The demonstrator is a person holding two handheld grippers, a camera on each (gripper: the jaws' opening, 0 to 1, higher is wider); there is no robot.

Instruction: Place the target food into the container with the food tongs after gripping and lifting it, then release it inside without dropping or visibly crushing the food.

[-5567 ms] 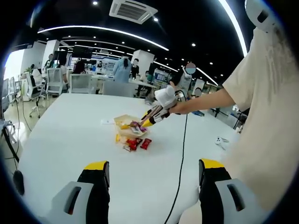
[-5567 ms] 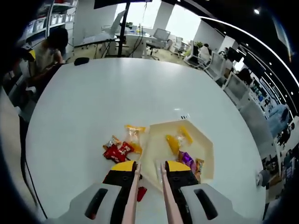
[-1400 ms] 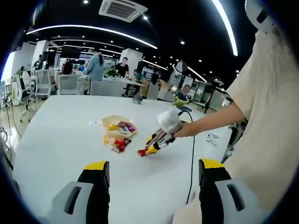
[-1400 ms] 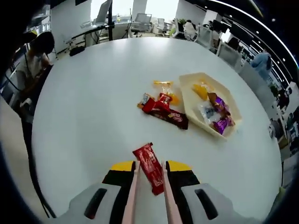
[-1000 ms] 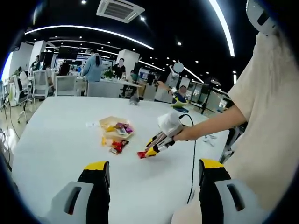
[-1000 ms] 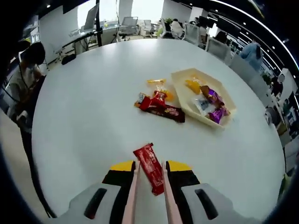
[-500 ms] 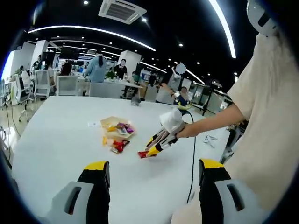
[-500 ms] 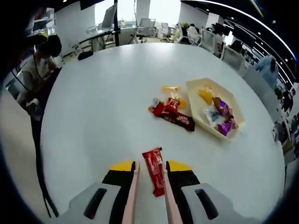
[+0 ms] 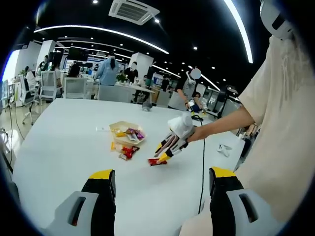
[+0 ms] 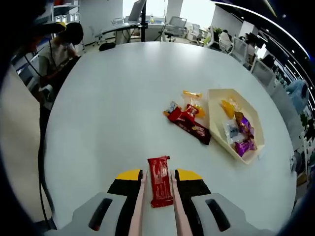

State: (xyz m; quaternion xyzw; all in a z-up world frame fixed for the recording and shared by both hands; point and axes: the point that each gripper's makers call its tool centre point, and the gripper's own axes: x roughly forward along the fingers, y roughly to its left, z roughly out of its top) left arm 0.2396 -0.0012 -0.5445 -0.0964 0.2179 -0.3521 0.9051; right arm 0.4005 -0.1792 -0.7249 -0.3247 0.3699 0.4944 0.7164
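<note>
My right gripper point(image 10: 159, 175) is shut on pink food tongs point(image 10: 139, 204), whose two arms flank a red snack packet point(image 10: 160, 189). Whether the packet is off the white table I cannot tell. In the left gripper view, a hand holds the right gripper point(image 9: 161, 152) low over the table, with the red packet point(image 9: 156, 161) at its tip. The beige container point(image 10: 211, 120) with several wrapped sweets lies ahead to the right, and shows farther off as the container point(image 9: 129, 142). My left gripper point(image 9: 162, 174) is open with nothing in it.
Loose snacks point(image 10: 189, 120) lie beside the tray's left wall, seen too as loose snacks point(image 9: 127, 152). A black cable point(image 9: 203, 162) trails from the right gripper. A seated person point(image 10: 61, 46) is at the table's far left edge. Bare table surrounds the packet.
The right gripper went from over the tray to the lone red packet, away from the tray. In the last second its view rolled and the packet now lies straighter between the tongs.
</note>
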